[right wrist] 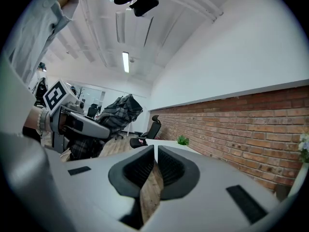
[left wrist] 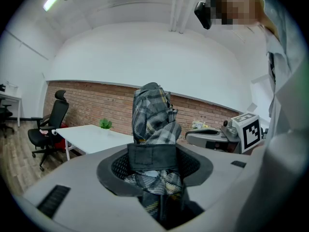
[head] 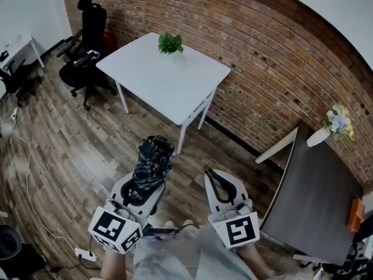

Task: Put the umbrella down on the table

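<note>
White table [head: 175,89] sits by the brick wall [head: 262,51], little potted plant [head: 170,42] near its far edge, black office chair [head: 87,34] off to the left, wood plank floor [head: 64,150] all around. Both grippers are held low, pointing roughly level. Left gripper [head: 145,185] is clamped on the folded plaid umbrella [head: 152,156], up in the air and well short of the table. Right gripper [head: 217,182] has its jaws pressed together, nothing between them.
</note>
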`<state>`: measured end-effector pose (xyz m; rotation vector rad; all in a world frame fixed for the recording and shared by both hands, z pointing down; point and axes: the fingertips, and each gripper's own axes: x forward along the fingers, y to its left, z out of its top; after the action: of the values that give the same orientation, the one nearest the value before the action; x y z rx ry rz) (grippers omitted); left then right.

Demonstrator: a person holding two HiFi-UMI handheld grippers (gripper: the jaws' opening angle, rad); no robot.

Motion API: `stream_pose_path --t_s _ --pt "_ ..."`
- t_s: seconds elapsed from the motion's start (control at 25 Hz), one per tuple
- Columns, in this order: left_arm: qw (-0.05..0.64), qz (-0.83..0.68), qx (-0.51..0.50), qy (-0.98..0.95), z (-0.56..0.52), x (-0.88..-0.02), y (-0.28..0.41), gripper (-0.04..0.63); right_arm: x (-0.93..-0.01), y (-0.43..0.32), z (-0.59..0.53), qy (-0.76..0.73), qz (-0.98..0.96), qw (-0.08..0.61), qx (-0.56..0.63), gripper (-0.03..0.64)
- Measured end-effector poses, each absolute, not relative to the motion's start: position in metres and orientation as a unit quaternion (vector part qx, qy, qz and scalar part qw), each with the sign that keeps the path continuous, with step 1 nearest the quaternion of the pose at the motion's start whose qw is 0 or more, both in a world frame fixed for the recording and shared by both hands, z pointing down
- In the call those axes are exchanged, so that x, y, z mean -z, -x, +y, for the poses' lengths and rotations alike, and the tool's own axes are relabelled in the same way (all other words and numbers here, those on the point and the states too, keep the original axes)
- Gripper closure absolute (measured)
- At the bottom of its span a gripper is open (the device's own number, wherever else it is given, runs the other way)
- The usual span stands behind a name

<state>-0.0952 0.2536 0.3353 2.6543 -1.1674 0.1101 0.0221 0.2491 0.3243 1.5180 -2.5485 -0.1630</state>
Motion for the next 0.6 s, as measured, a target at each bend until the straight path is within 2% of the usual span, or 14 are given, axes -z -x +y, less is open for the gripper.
stream_pose_path --t_s 0.6 --pt "0.117 -0.39 -0.03 -0.913 0.241 -0.336 0.116 0.379 -0.327 -0.007 0.245 -0.524 -0.845 0.087 0.059 0.563"
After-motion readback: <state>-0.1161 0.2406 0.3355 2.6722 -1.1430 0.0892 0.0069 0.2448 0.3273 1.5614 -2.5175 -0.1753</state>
